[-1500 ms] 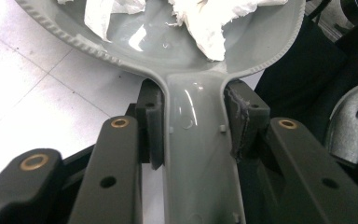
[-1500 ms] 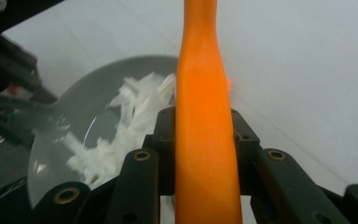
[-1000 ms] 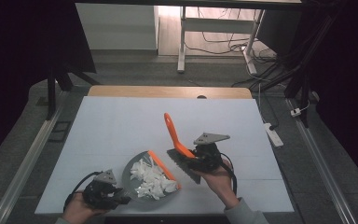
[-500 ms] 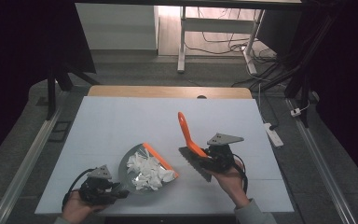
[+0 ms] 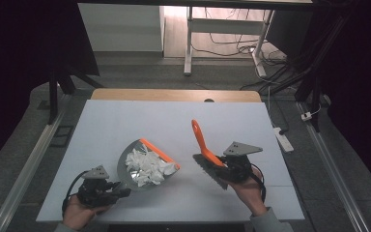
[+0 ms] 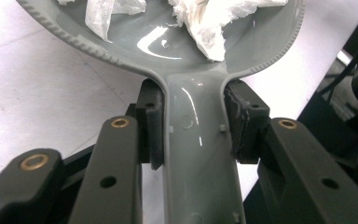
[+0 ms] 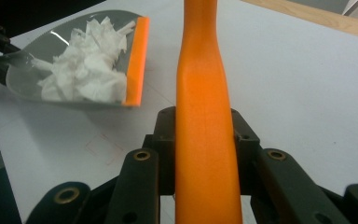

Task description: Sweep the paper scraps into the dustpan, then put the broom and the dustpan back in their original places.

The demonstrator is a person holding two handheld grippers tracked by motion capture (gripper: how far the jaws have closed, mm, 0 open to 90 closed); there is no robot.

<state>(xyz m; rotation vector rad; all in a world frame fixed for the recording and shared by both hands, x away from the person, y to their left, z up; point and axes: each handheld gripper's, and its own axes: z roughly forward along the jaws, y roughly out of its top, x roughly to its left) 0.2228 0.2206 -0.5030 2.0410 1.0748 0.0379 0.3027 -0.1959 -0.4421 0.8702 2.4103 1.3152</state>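
the grey dustpan [image 5: 145,166] lies on the white table [image 5: 125,121] toward the near edge, left of the middle, its orange lip [image 5: 160,152] facing away and to the right, and a heap of crumpled white paper scraps [image 5: 147,166] fills its scoop. in the left gripper view the same scraps [image 6: 200,21] sit in the glossy pan [image 6: 168,42], whose grey handle [image 6: 198,154] runs straight down between the two black jaws. the left gripper [image 5: 118,189], held in a hand [image 5: 79,212] at the table's near left corner, is clamped on that handle, a pad pressed to each side of it. to the right of the pan, apart from it, the brush [image 5: 207,157] tilts with its orange handle [image 5: 199,137] pointing up and away and its dark bristle head [image 5: 211,173] low, near the table. the right gripper [image 5: 229,166], carried by a hand [image 5: 246,191] at the near right, is closed tight around the brush; in the right gripper view the orange handle [image 7: 205,126] rises between the jaws, both pads against it, and the dustpan [image 7: 32,84] with its paper [image 7: 86,70] and orange lip [image 7: 136,63] shows farther off at upper left. beyond the table stand a white frame [image 5: 188,43] and loose cables [image 5: 232,43] on the floor.
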